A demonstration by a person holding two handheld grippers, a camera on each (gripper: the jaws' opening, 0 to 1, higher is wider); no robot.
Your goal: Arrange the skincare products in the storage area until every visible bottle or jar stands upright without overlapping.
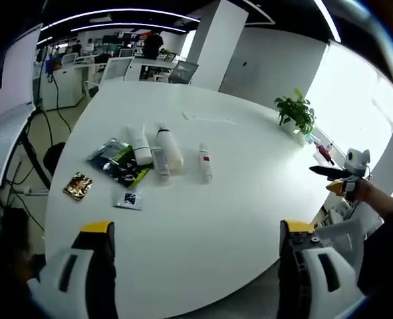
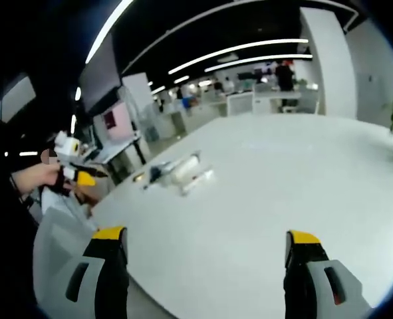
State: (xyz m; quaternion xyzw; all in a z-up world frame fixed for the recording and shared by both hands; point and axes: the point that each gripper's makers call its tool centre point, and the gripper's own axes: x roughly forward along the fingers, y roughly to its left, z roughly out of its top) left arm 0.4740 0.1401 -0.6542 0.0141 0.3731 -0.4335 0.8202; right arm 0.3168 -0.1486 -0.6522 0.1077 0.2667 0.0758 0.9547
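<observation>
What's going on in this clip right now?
A person holds a gripper in each hand above a white table. The left gripper and right gripper are both open and hold nothing. Several skincare bottles and a tube lie flat beside dark packets. Nothing stands upright yet.
</observation>
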